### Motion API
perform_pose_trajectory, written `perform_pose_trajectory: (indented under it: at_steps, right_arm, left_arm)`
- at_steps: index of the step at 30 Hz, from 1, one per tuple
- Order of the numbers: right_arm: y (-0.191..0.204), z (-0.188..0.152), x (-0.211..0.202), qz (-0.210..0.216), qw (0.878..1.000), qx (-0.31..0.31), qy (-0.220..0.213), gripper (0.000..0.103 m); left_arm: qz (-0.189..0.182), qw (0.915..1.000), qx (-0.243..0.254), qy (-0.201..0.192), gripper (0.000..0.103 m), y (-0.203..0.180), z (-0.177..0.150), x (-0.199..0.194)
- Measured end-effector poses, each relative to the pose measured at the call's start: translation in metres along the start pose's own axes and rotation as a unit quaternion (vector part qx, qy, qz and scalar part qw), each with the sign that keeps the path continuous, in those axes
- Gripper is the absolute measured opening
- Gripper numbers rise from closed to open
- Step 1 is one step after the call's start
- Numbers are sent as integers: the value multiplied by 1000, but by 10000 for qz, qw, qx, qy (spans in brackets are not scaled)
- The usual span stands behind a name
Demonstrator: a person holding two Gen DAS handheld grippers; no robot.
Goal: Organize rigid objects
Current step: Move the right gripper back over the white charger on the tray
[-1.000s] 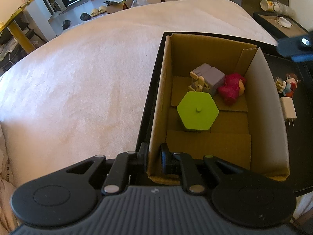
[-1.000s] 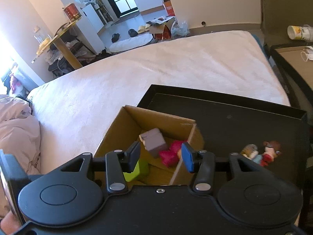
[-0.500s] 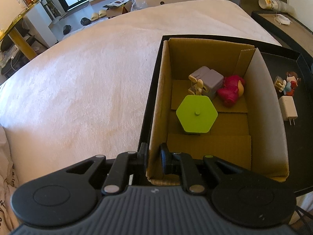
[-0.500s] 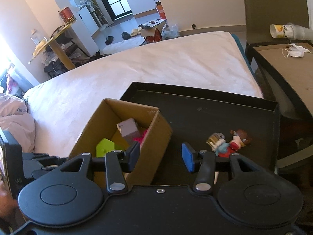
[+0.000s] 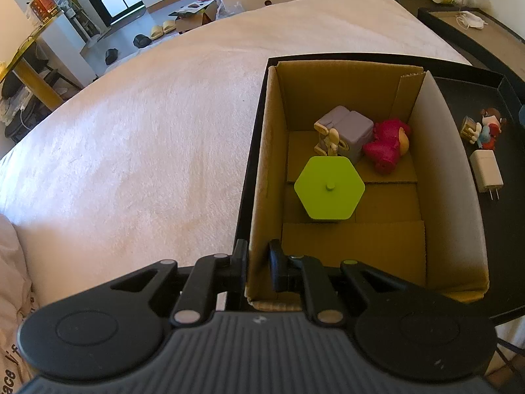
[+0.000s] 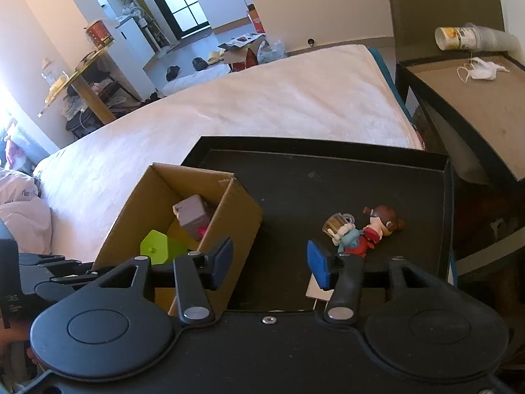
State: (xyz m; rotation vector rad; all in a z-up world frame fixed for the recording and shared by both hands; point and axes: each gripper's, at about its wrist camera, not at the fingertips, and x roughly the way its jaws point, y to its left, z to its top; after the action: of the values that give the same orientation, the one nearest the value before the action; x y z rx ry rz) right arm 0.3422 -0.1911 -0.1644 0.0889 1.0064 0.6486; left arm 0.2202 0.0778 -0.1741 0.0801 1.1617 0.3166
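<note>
- Clamping the near left wall of the cardboard box (image 5: pixel 262 170), the left gripper (image 5: pixel 257 259) has one finger outside the wall and one inside, pads pressed on the cardboard.
- Inside that box, nearest the left gripper, stands a lime-green hexagonal piece (image 5: pixel 329 188); behind it a grey cube (image 5: pixel 352 129) with a small beige figure (image 5: pixel 329 141) against it, and a magenta toy (image 5: pixel 387 146) beside the cube, near the far right corner.
- The right gripper (image 6: pixel 270 261) hangs over the black tray (image 6: pixel 295 177) with its blue pads apart; its jaws have just been opening and nothing is between them.
- Just beyond its right finger lies a small doll figurine (image 6: pixel 367 231) with brown hair, on its side on the tray floor; a white charger (image 5: pixel 485 170) lies close beside it, partly hidden under that finger in the right wrist view.
- The box sits at the tray's left end, and the tray rests on a pale bedspread (image 5: pixel 147 131).
- To the right, a side table (image 6: pixel 475 98) carries a face mask (image 6: pixel 479 70).
</note>
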Motion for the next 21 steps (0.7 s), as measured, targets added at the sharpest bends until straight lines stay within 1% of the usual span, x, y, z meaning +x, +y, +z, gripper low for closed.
perform_pose_trajectory:
  at_steps: [5,11,17,21]
  right_arm:
    - [-6,-5,12,17,9998,86,165,51]
    - [-20,-5,22,-145,9991,287,268,51]
    - [-31,-8,38,-478,9964,565,410,51]
    - [-27,-13,51,-702,9951,473,510,50]
  left_arm:
    - [6,10000,3,-1,13,0,0,0]
    - [4,10000,-7,-1,13,1,0,0]
    - [-12,10000,-24,-15,13,1,-1,0]
    - [-15,10000,-28,-18,13,2,-1,0]
